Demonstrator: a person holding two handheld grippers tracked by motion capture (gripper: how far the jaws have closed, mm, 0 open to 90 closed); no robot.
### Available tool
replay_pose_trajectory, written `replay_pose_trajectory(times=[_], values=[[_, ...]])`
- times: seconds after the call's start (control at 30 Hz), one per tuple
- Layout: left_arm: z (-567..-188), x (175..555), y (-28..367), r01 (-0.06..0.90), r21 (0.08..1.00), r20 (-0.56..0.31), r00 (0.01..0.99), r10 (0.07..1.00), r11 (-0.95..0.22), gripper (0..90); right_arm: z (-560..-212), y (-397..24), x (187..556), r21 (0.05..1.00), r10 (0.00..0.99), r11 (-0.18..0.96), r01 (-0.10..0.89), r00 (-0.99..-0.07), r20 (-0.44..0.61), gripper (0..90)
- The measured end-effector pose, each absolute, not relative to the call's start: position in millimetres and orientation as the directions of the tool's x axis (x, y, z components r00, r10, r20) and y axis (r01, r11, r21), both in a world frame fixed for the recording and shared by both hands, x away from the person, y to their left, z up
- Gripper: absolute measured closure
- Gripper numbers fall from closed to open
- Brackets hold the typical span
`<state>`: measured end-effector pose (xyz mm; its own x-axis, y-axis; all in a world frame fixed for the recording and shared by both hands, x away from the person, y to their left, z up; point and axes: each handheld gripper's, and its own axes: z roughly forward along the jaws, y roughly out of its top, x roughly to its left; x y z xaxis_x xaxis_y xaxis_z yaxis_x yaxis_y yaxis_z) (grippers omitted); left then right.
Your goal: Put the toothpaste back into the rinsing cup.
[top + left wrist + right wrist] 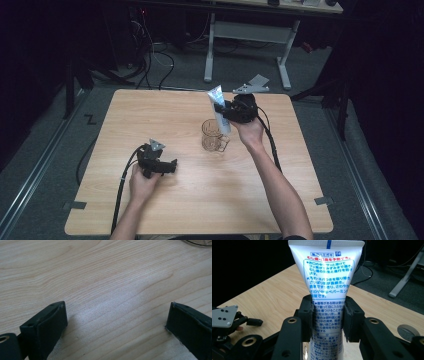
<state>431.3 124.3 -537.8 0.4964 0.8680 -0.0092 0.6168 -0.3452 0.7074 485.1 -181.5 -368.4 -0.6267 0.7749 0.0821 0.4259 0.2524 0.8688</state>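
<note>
My right gripper point(225, 111) hovers over the table's far middle, shut on a white toothpaste tube point(217, 97) with blue and red print. The tube stands nearly upright with its flat crimped end up. In the right gripper view both pads point(308, 312) press the tube point(327, 270) at mid-length. A clear glass mug point(212, 136) stands just below and in front; the tube's lower end overlaps its rim, and I cannot tell whether it is inside. My left gripper point(170, 167) rests low on the table left of the mug, open, with bare wood between its jaws point(116, 320).
The light wooden table point(200, 225) has grey tape patches at its front corners point(75, 205). Behind it stands a white-legged desk point(247, 32), with cables on the floor point(150, 60). The mug's base point(200, 242) shows at the top right of the left gripper view.
</note>
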Motion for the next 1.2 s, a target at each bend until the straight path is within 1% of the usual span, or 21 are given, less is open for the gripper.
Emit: replay_pose_trajectory(times=[0.27,0.6,0.97,1.2], values=[[-538,431,124,0.617,0.707,-0.009,0.497,0.868,-0.345,3.6,-371,-175,491,0.868,0.779,0.250,0.428,-0.621,0.082,65.2],[-538,431,124,0.617,0.707,-0.008,0.496,0.868,-0.345,3.6,-378,-171,500,0.863,0.785,0.227,0.452,-0.609,0.112,65.0],[-538,431,124,0.617,0.707,-0.008,0.496,0.868,-0.346,3.7,-388,-159,504,0.851,0.782,0.250,0.462,-0.614,0.104,64.8],[-538,431,124,0.616,0.707,-0.007,0.496,0.868,-0.346,3.7,-393,-153,505,0.842,0.781,0.284,0.459,-0.620,0.075,64.8]])
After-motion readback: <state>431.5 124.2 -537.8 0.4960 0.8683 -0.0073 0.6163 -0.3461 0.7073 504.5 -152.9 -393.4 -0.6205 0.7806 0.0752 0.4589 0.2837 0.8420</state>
